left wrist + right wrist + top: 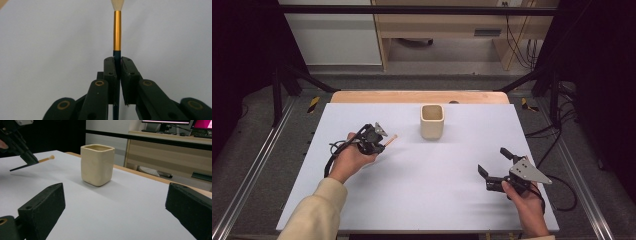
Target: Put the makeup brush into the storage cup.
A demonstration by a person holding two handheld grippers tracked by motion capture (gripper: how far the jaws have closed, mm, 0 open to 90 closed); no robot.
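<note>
My left gripper (379,136) is shut on a thin brush (117,32) with a dark handle, a gold ferrule and a pale tip. In the high view the brush (391,140) points toward the right, lifted a little above the white table sheet (377,195). A cream square cup (432,121) stands upright at the back middle of the sheet. My right gripper (493,161) is open at the front right, jaws wide apart and aimed at the cup (97,164). From the right gripper view the brush (46,159) and the left gripper (26,156) hang at the upper left.
The sheet lies on a wooden table (417,96). Black frame rails (287,75) stand at both sides. A wooden desk (172,152) with monitors is behind the table. Cables (562,185) trail from the right gripper.
</note>
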